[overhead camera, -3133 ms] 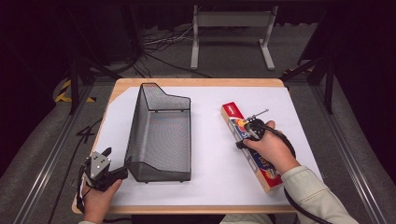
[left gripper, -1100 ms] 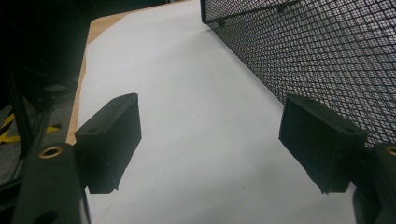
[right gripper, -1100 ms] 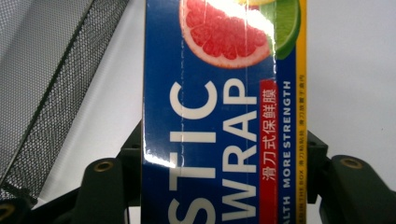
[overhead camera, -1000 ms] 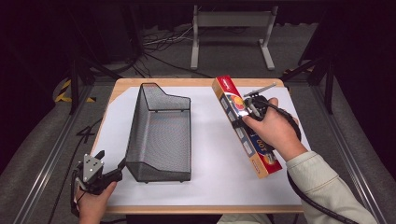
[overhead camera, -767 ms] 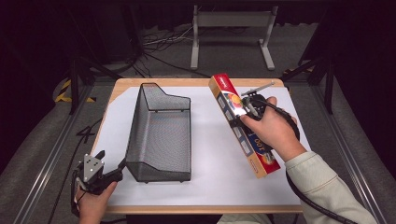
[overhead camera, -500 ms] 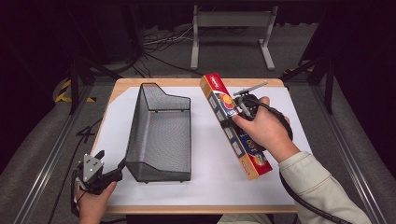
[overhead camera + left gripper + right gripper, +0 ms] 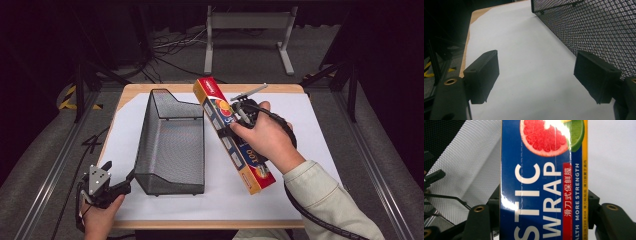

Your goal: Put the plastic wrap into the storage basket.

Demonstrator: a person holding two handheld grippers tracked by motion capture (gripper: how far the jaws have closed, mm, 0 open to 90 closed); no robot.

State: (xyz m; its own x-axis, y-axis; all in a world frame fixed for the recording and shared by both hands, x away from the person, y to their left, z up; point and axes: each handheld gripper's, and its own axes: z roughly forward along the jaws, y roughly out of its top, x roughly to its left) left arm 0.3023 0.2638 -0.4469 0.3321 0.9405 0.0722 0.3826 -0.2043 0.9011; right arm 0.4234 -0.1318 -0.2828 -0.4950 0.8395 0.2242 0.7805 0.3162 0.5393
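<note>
The plastic wrap box [image 7: 231, 134] is held above the white-covered surface [image 7: 300, 145], just to the right of the mesh basket [image 7: 172, 145]. Its long axis runs diagonally, the far end tilted toward the basket's back right corner and the near end pointing toward the person. It is clamped across its width, a little beyond its middle, by the right tongs [image 7: 235, 120], whose jaws are closed on both long sides of the box [image 7: 541, 195]. The basket lies to the left of the box, and its own long axis runs from the near edge to the far edge, so a turn of the box would likely be needed before it could be lowered in lengthwise.

The box is glossy printed cardboard, long and square-edged. The basket is stiff black wire mesh with a stepped rim. The left tongs [image 7: 107, 185] are held open and empty at the basket's near left corner [image 7: 599, 37].
</note>
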